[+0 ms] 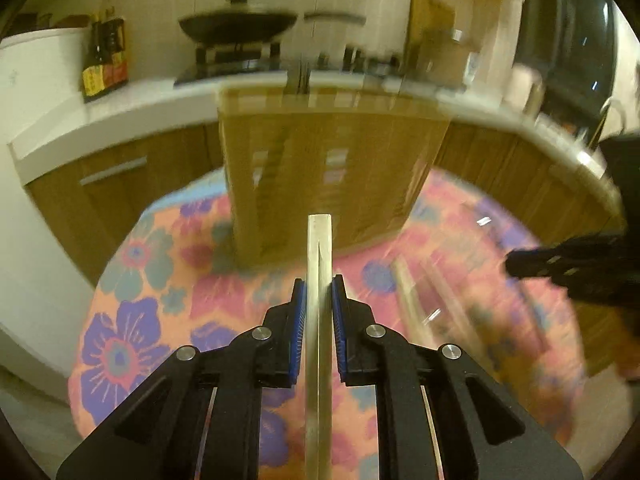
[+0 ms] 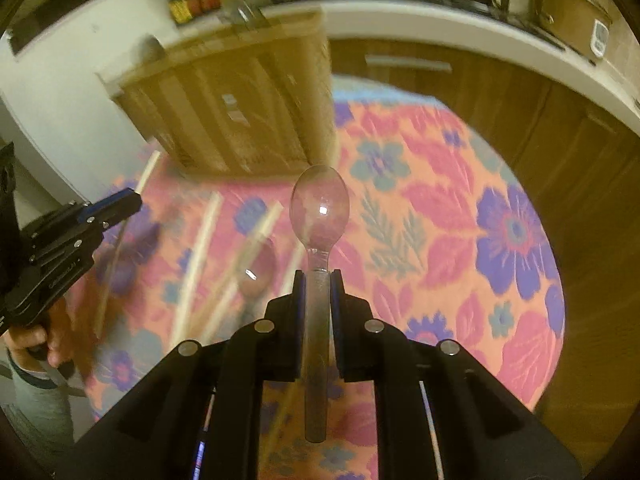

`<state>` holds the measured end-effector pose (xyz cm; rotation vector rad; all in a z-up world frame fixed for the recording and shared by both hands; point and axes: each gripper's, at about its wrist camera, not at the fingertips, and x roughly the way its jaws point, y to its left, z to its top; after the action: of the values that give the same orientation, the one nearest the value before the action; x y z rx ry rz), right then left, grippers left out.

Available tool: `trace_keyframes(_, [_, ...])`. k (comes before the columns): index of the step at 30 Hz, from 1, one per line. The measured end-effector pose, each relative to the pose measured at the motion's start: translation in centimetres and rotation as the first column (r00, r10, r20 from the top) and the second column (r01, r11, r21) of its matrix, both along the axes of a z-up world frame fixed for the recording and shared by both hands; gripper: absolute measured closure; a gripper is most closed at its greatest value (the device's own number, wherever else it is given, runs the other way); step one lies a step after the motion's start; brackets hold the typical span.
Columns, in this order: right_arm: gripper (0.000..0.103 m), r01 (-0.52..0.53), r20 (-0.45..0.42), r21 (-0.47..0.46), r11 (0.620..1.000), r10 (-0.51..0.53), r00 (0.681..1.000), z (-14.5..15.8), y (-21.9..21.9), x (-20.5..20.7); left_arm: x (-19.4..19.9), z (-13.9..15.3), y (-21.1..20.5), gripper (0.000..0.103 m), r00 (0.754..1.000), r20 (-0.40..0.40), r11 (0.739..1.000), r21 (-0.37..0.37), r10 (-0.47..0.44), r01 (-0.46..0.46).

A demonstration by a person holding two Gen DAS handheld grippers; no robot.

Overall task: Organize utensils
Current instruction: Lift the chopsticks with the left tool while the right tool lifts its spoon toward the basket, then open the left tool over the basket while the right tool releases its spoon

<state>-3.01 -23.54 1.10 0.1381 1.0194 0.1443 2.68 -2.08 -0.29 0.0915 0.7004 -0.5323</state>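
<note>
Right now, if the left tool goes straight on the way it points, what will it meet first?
Most likely the wooden box standing on the flowered cloth. The left tool is shut on a chopstick whose tip aims at the box's front, so the tip would touch first. Blur makes the gap unclear.

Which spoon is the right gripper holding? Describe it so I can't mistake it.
Above the floral tablecloth, in front of the wooden box, the right gripper is shut on the clear plastic spoon. Its bowl points away from the gripper; another spoon lies on the cloth among the chopsticks.

Both claws, L (image 1: pixel 319 292) & R (image 2: pixel 318 286), clamped, angled down.
</note>
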Motion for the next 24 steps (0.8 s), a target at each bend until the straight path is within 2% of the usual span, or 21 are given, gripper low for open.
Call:
trace_keyframes(7, [0.093, -0.042, 0.184, 0.031, 0.999, 0.035, 0.982, 4.4, 1.0, 0.2, -1.1, 6.2, 0.4, 0.092, 0.983, 0.182, 0.985, -0.172, 0.019, 0.013])
trace_keyframes(10, [0.093, -0.062, 0.276, 0.02, 0.998, 0.054, 0.96, 6.7, 1.8, 0.6, -0.9, 8.5, 0.5, 0.092, 0.968, 0.248, 0.976, -0.216, 0.034, 0.021])
trace_keyframes(14, [0.093, -0.083, 0.36, 0.048, 0.995, 0.06, 0.931, 8.9, 1.9, 1.7, 0.7, 11.4, 0.6, 0.092, 0.946, 0.319, 0.959, -0.281, 0.063, 0.031])
trace_keyframes(17, [0.093, -0.091, 0.443, 0.044, 0.995, 0.063, 0.894, 10.8, 1.9, 3.0, 2.2, 13.0, 0.7, 0.092, 0.934, 0.348, 0.938, -0.343, 0.075, 0.052])
trace_keyframes(20, [0.093, -0.09, 0.517, 0.083, 0.993, 0.035, 0.855, 12.5, 1.2, 4.6, 3.9, 13.9, 0.6, 0.092, 0.928, 0.361, 0.918, -0.391, 0.091, 0.062])
trace_keyframes(24, [0.093, -0.055, 0.587, 0.08, 0.995, -0.002, 0.809, 13.7, 1.3, 6.5, 6.0, 14.2, 0.4, 0.092, 0.912, 0.387, 0.903, -0.428, 0.138, 0.045])
